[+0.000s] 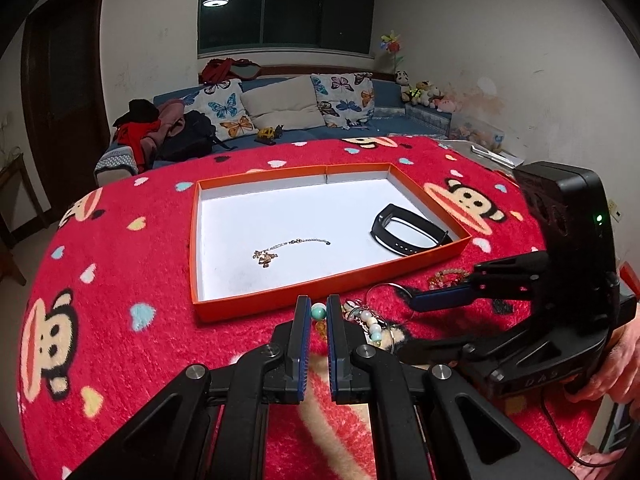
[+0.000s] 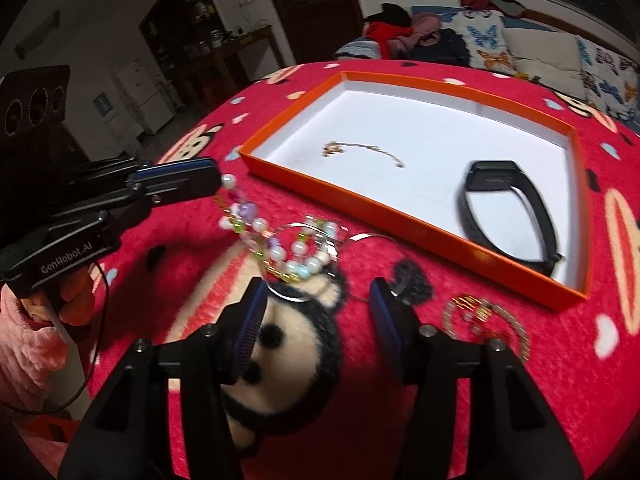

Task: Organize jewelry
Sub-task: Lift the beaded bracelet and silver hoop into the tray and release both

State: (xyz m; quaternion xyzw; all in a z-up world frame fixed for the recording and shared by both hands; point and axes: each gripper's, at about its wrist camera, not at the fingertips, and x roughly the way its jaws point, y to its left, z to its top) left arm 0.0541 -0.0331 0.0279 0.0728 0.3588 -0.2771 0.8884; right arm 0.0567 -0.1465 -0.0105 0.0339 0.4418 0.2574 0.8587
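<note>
Sorting jewelry: a gold chain bracelet (image 1: 291, 247) and black wristband (image 1: 409, 230) lie in the orange tray (image 1: 256, 304). The left gripper (image 1: 319, 312) pinches a beaded strand (image 2: 280, 240) at the tray's near edge; the right gripper (image 2: 316, 292) stands spread. A gold beaded bracelet (image 2: 486, 320), seemingly, waits outside on the red blanket (image 1: 120, 352).

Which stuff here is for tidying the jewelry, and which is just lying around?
For the job: orange tray, gold chain, black wristband, beaded string, gold bracelet, left gripper, right gripper.

Just lying around: butterfly cushions, toy truck, stuffed toys.
</note>
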